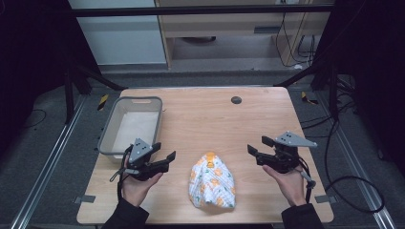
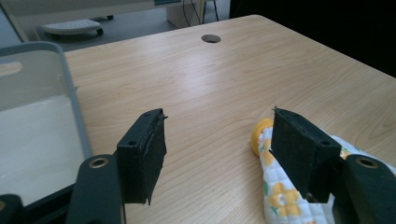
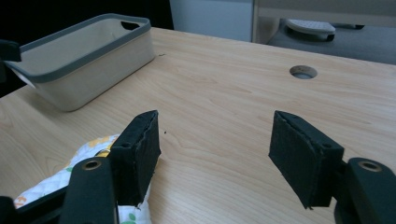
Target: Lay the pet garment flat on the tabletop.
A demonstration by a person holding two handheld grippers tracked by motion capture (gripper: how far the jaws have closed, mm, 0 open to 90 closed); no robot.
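A crumpled white cloth with orange flowers and a yellow trim (image 1: 212, 181) lies on the wooden table (image 1: 205, 119) near its front edge, between my two grippers. My left gripper (image 1: 163, 153) hovers just left of the cloth, open and holding nothing; in the left gripper view (image 2: 217, 135) the cloth (image 2: 285, 196) shows behind the right-hand jaw. To the right of the cloth, my right gripper (image 1: 259, 148) is open and holds nothing. In the right gripper view (image 3: 215, 140) the cloth (image 3: 56, 182) peeks out at the lower left behind the left-hand jaw.
A grey-rimmed beige bin (image 1: 131, 124) stands at the table's left side, close behind my left gripper, and shows as the bin (image 2: 32, 116) (image 3: 79, 60) in both gripper views. A round cable hole (image 1: 236, 100) lies near the far edge. Dark frame struts flank the table.
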